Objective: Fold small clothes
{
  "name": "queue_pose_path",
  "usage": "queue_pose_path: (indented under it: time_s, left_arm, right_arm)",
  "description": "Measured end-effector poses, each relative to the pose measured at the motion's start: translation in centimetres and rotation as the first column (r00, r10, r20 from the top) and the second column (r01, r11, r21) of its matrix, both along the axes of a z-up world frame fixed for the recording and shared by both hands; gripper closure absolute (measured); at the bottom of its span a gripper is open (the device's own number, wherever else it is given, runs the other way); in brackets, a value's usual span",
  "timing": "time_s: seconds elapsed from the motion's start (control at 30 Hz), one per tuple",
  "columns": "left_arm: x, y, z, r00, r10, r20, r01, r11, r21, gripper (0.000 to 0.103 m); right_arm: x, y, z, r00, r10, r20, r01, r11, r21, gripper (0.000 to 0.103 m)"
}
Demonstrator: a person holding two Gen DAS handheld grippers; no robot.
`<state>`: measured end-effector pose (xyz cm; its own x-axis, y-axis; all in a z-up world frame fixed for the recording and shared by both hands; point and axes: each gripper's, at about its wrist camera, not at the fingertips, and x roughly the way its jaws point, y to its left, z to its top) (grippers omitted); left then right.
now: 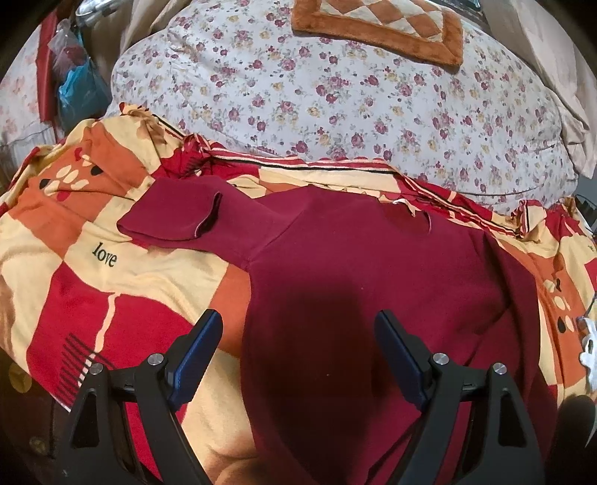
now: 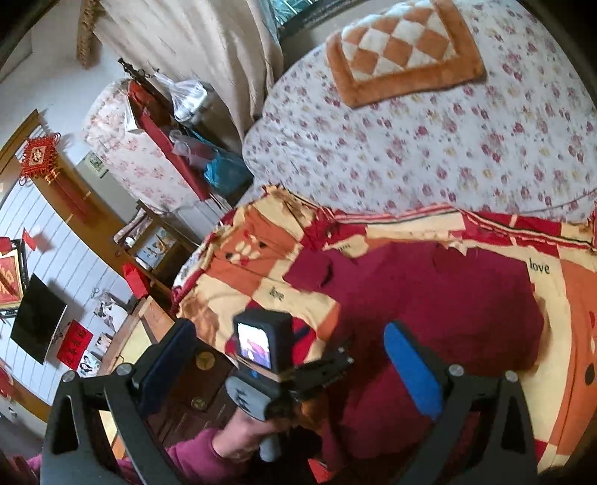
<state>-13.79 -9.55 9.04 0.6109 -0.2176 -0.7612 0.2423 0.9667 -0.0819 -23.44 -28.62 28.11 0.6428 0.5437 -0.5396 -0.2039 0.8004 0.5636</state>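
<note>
A dark red short-sleeved shirt lies flat on the red, orange and cream bedspread; its left sleeve sticks out with the cuff open. My left gripper is open and empty, held just above the shirt's lower left edge. In the right wrist view the same shirt lies on the bedspread. My right gripper is open and empty, held higher above the bed's near edge. The left gripper's body with its small screen and the hand holding it show between my right fingers.
A floral quilt is piled behind the bedspread, with a brown and white checked cushion on top. To the left of the bed stand a wooden cabinet, bags and a wall-mounted television.
</note>
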Motion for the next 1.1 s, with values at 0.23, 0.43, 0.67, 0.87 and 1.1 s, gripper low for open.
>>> queue_pose_path:
  time_s: [0.23,0.43,0.67,0.87,1.1]
  left_arm:
    - [0.0,-0.3,-0.1,1.0,-0.015,-0.01,0.015,1.0,-0.004,0.037]
    - [0.2,-0.6,-1.1,0.999,-0.018,-0.041,0.018,1.0,0.004,0.037]
    - [0.0,-1.7,-1.9,0.998,-0.03,-0.054,0.032,0.999,0.029,0.037]
    - [0.1,-1.9,-3.3,0.995,-0.029,-0.092,0.033,0.999,0.042,0.037]
    - [0.4,-1.1,-4.9,0.992,-0.007,-0.129,0.015,0.998,0.055,0.037]
  right_arm:
    - [0.6,0.5,-1.3,0.999,-0.047,0.016,0.047,0.999,-0.025,0.0]
    - [1.6,0.0,-6.8,0.99,-0.137,-0.033,0.132,0.983,-0.131,0.0]
    - [2.7,-2.0,-11.7,0.977,-0.186,-0.108,0.17,0.976,-0.138,0.0]
    - [3.5,-3.3,-13.9,0.966,-0.229,-0.115,0.21,0.964,-0.161,0.0]
    - [4.4,-4.0,-15.3,0.959,-0.261,-0.11,0.234,0.948,-0.215,0.0]
